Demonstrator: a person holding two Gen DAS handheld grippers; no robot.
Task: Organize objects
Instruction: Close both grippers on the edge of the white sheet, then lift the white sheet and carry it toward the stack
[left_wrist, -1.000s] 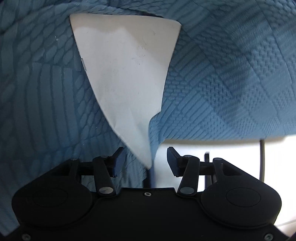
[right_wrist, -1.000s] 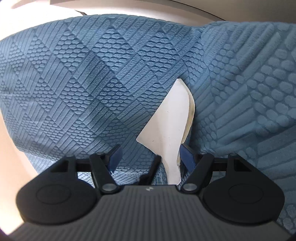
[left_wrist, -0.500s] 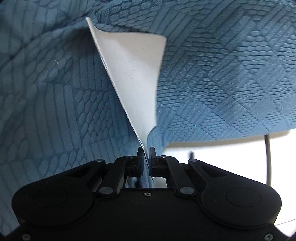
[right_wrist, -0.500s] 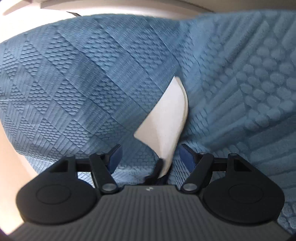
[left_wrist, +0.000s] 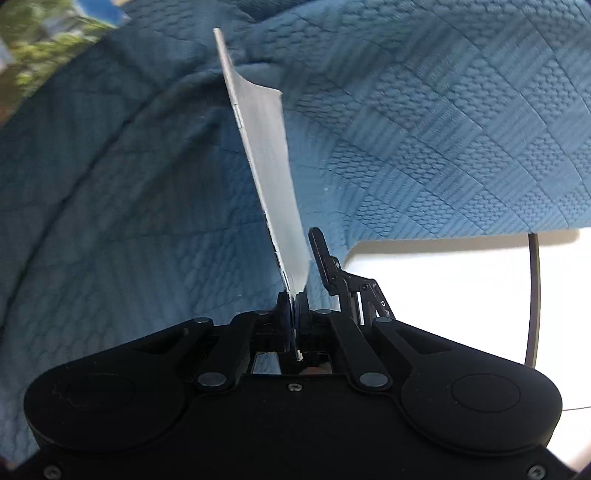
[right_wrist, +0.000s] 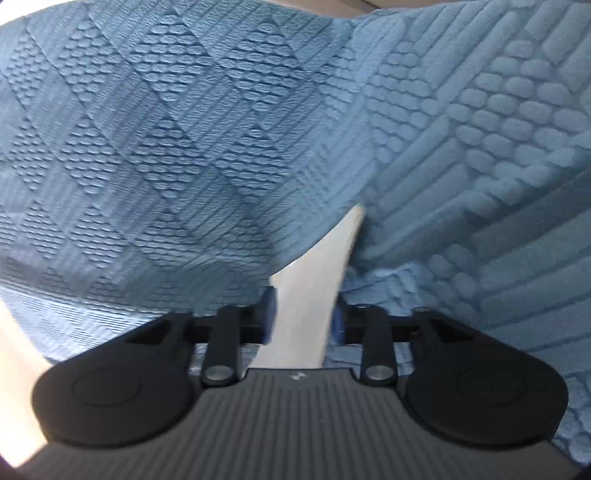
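In the left wrist view, the left gripper (left_wrist: 293, 310) is clenched on the near corner of a turned-back white flap (left_wrist: 266, 155) of the blue textured cloth (left_wrist: 443, 140). The flap stands nearly on edge and runs straight away from the gripper toward the upper left, its long axis in line with the fingers. Just right of the flap a black finger of the right gripper (left_wrist: 325, 258) pokes in, so the 2 tools are close together at the same end of the fold, with the left one already on it. Further right the cloth's edge ends over a bright white surface (left_wrist: 443, 280), where a dark cable (left_wrist: 533, 295) curves down; only this view shows that. In the right wrist view, the right gripper (right_wrist: 303, 317) has a pale strip of the cloth's underside (right_wrist: 317, 288) between its fingers, rising ahead and slightly right into a crease of the cloth. Its jaws are closing; the blur leaves it unclear whether the pads press yet, though I judge not. This view alone shows the coarse raised pattern up close and a strip of beige surface (right_wrist: 18, 343) at the left edge. The next pull likely depends on both ends being caught.
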